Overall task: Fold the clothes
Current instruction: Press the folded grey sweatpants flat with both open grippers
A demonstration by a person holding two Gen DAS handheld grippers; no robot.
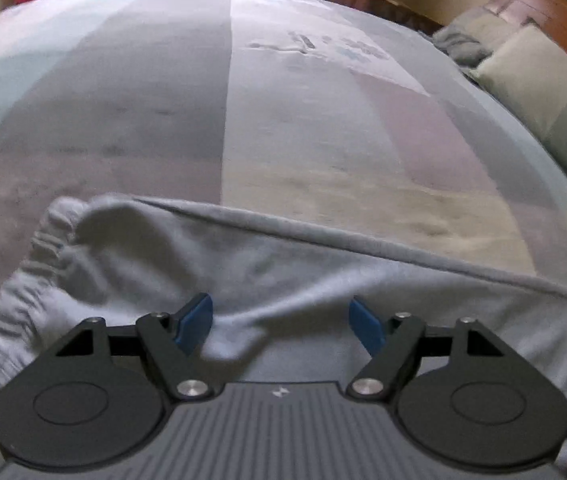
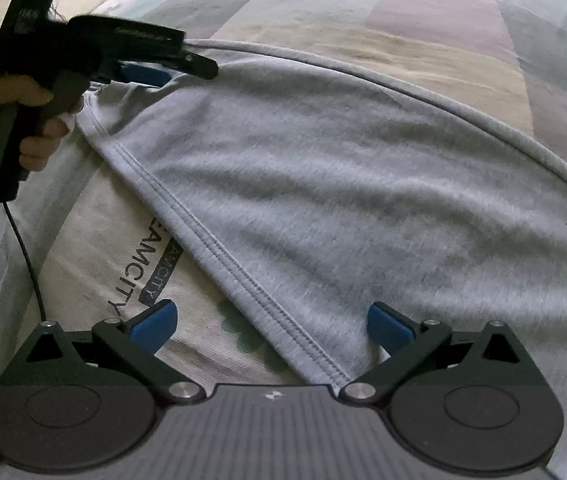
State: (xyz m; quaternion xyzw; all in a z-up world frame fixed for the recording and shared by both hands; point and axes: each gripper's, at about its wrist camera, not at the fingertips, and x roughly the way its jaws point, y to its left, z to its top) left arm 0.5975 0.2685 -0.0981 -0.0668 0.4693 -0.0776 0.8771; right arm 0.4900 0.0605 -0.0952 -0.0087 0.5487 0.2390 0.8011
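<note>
Right wrist view: grey garment [image 2: 323,168] spread flat on bed [image 2: 443,32], ready for folding. Right gripper [image 2: 273,326] fingers wide apart over hem [image 2: 251,276], nothing held; left gripper [image 2: 151,74] likewise unclamped at far corner.

Beyond the grey garment [image 1: 283,264] the bed [image 1: 187,92] lies flat and bare, wide room for a gripper to pass above it. At its far right edge pillows [image 1: 523,76] and a crumpled grey cloth [image 1: 459,44] pile against a wooden headboard [image 1: 563,12], closing that side. The left gripper [image 2: 143,74] and the hand [image 2: 15,120] holding it stand over the garment's left corner, its cable [image 2: 27,248] trailing down the bed's left side. The right gripper [image 2: 271,328] hangs over the stitched hem [image 2: 219,248], jaws wide, with open cloth ahead
</note>
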